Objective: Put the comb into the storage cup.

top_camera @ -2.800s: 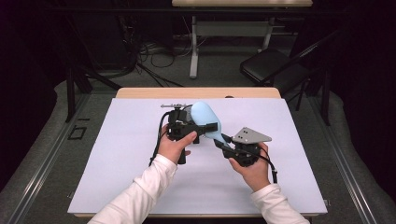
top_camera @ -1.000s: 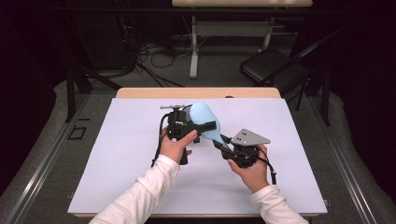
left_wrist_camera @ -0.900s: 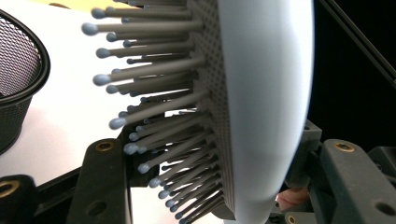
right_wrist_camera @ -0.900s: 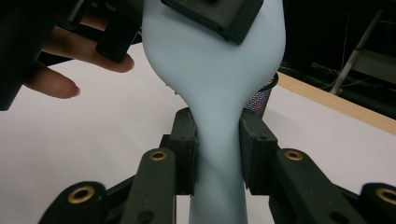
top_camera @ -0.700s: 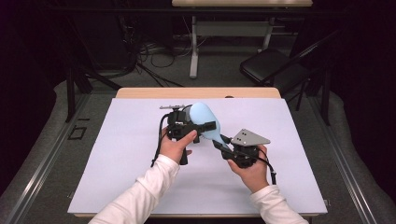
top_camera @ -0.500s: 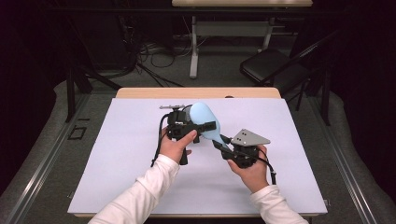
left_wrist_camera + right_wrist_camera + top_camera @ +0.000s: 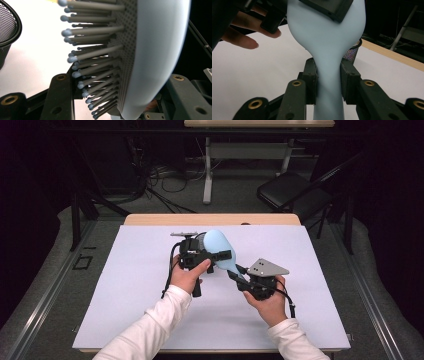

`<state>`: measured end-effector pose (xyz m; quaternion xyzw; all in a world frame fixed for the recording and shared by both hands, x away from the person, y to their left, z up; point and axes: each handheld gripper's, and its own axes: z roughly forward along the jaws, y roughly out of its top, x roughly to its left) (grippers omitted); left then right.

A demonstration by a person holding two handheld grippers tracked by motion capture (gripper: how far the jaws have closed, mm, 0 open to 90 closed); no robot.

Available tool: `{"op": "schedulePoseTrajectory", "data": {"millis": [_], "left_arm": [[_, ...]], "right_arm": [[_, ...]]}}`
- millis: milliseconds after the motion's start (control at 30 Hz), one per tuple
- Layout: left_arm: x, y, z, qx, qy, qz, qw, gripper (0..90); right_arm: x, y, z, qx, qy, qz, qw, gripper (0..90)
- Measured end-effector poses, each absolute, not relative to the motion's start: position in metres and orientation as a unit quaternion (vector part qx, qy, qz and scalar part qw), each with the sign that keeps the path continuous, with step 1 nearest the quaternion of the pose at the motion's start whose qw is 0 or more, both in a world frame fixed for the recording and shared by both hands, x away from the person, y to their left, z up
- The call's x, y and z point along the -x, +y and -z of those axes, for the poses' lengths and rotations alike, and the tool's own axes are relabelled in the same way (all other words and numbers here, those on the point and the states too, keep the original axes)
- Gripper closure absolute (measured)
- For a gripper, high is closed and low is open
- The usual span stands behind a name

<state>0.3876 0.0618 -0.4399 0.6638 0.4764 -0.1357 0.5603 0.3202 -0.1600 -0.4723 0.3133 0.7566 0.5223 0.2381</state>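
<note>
Dark room, white surface (image 7: 125,285): a pale blue hairbrush (image 7: 219,251) is held above its middle by 2 grippers.
The left gripper (image 7: 220,256) has just been closing its jaws, which now pinch the brush head, bristles (image 7: 95,57) on one side, while the right gripper (image 7: 235,272) clamps the handle. I judge a hand-over is under way. Against 2.8 seconds ago, nothing has visibly shifted.

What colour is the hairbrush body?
Pale blue hairbrush, clearest in the right gripper view.
</note>
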Motion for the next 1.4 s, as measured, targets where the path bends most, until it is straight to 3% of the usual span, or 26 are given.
{"op": "schedulePoseTrajectory", "data": {"millis": [767, 1400], "left_arm": [[-0.3919, 0.0619, 0.4413, -0.656, 0.489, 0.155, 0.554, 48.6], [-0.3947, 0.0628, 0.4443, -0.657, 0.494, 0.139, 0.552, 48.6]], "right_arm": [[-0.3219, -0.1608, 0.4719, -0.319, 0.756, -0.524, 0.23, 68.7], [-0.3237, -0.159, 0.473, -0.32, 0.757, -0.525, 0.221, 57.5]]}}
